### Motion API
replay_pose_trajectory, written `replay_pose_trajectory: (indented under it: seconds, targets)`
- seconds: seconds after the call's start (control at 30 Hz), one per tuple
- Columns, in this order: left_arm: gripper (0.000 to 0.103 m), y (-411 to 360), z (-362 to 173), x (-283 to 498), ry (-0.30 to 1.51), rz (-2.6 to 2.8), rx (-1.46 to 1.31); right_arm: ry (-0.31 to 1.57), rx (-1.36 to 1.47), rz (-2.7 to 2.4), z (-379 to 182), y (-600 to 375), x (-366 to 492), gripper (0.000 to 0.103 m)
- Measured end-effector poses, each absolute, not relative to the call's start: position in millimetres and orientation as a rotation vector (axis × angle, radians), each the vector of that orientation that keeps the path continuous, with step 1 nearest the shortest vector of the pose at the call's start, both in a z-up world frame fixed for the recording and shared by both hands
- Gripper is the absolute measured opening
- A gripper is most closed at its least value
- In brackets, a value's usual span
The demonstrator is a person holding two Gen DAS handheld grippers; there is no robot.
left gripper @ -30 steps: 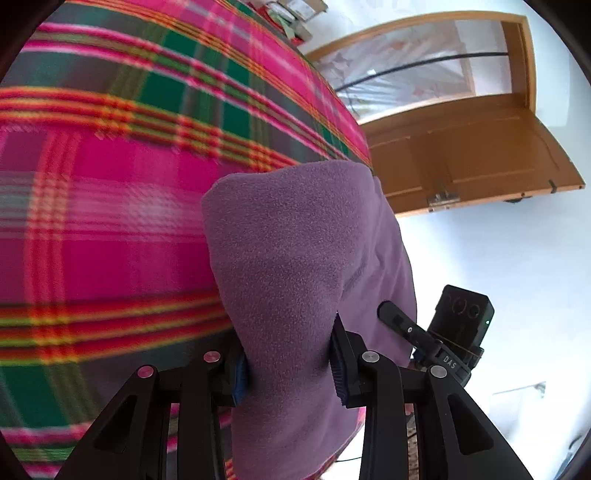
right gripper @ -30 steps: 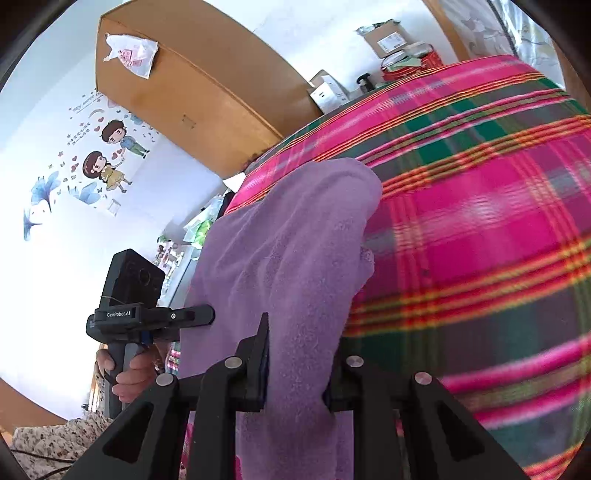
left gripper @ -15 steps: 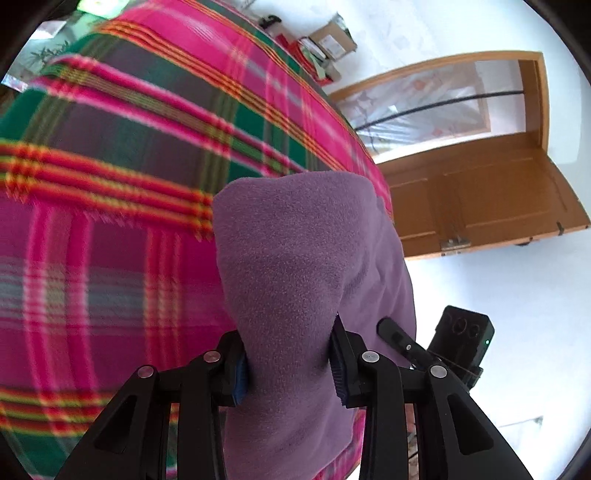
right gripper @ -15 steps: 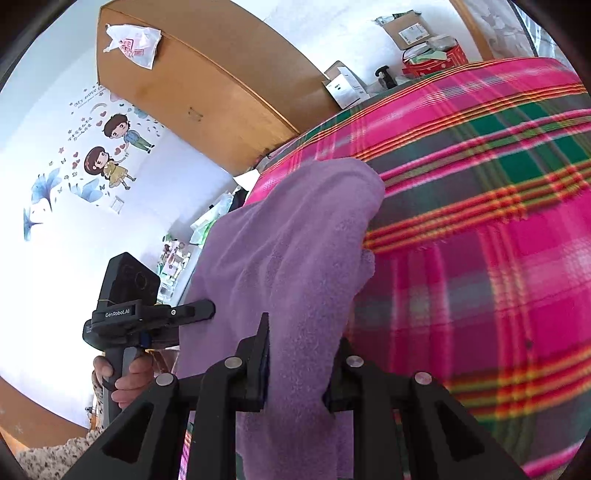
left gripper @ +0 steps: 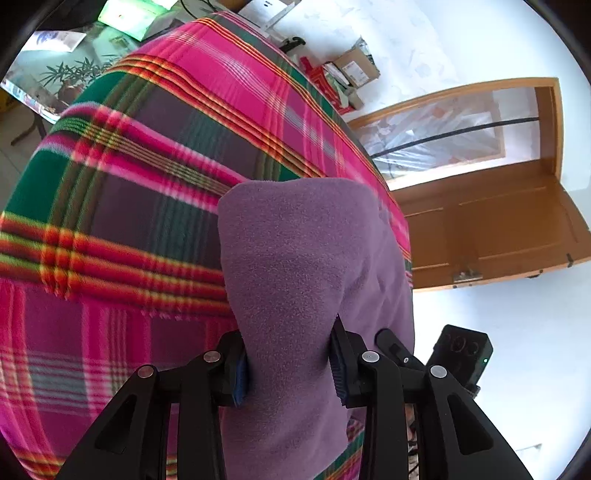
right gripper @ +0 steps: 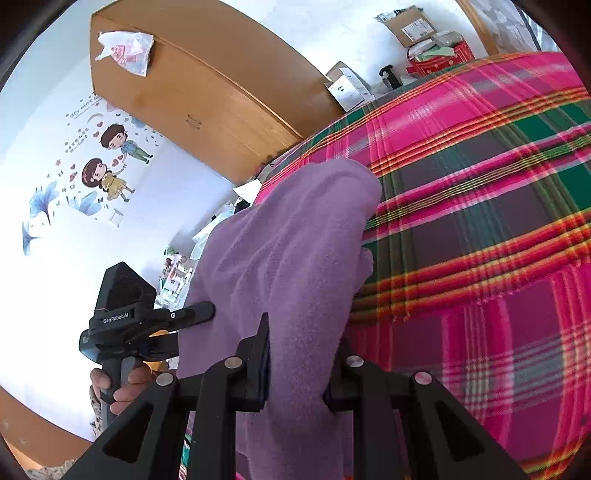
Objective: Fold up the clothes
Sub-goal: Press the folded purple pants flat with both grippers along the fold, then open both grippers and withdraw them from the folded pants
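A purple fleece garment [left gripper: 295, 266] hangs stretched between both grippers above a bed with a pink, green and red plaid blanket [left gripper: 110, 221]. My left gripper [left gripper: 290, 363] is shut on one edge of the garment, which bulges up between its fingers. In the right wrist view the same purple garment [right gripper: 291, 251] rises from my right gripper [right gripper: 301, 367], shut on its other edge. The left gripper's body [right gripper: 122, 321] shows there at lower left, held by a hand [right gripper: 122, 387]. The right gripper's body [left gripper: 461, 354] shows in the left wrist view at lower right.
The plaid blanket [right gripper: 480, 221] covers the whole bed below. A wooden wardrobe [right gripper: 207, 107] stands beyond the bed's far edge, with cardboard boxes [right gripper: 413, 26] and a red crate along the wall. A wooden door [left gripper: 491, 229] is to the right. A glass-topped table [left gripper: 55, 74] stands at upper left.
Both grippers have lifted and pulled back with the garment still held; more of the bed's far edge, the boxes and the table have come into view.
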State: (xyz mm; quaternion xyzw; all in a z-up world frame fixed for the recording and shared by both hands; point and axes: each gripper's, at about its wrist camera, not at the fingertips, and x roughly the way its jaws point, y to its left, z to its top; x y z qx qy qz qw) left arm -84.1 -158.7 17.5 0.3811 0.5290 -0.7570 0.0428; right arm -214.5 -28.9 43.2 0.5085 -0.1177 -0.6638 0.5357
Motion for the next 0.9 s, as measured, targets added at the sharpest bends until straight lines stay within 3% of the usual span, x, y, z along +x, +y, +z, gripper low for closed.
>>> replay_pose_trajectory:
  seconds: [0.47,0.67,0.9]
  targets:
    - [0.038,-161,-1,-68,1.653,-2.303,1.166,-0.236,1.228,-1.654,23,-45,-222,0.025]
    - [0.043,-174,-3,-41,1.685,-2.296,1.148,-0.243,1.248,-1.657,18,-43,-225,0.036]
    - [0.045,-189,-5,-6,1.718,-2.287,1.122,-0.256,1.257,-1.66,24,-29,-224,0.042]
